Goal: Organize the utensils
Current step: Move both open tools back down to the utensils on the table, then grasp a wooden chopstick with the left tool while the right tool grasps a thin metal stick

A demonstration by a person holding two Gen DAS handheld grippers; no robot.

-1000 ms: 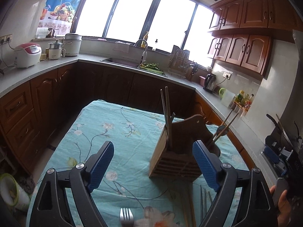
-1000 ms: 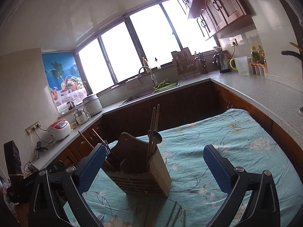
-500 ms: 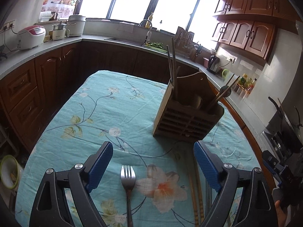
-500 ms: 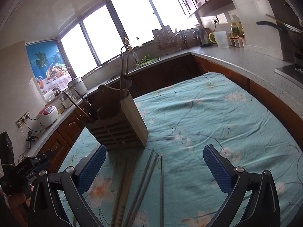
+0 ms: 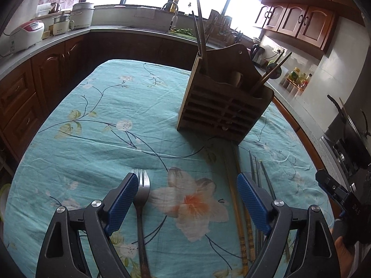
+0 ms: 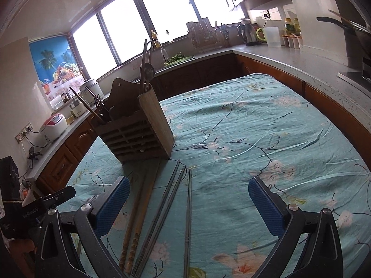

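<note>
A wooden utensil holder (image 5: 222,106) stands on the teal floral tablecloth (image 5: 104,139), with chopsticks and a spoon in it; it also shows in the right wrist view (image 6: 139,129). A metal fork (image 5: 141,199) lies just inside the left finger (image 5: 121,200) of my open left gripper (image 5: 186,200). A pair of wooden chopsticks (image 5: 241,199) and several metal chopsticks (image 5: 259,173) lie by its right finger. In the right wrist view the wooden chopsticks (image 6: 136,210) and metal chopsticks (image 6: 167,206) lie between the fingers of my open, empty right gripper (image 6: 189,205).
Kitchen counters (image 6: 301,62) wrap around the table, with a rice cooker (image 5: 25,34), a kettle (image 6: 249,33) and a sink below the windows. A stove with a pan (image 5: 352,125) is at the right.
Both grippers have tilted down and lowered toward the table. The fork and the chopsticks now lie between or beside the fingers. Both grippers stay open.
</note>
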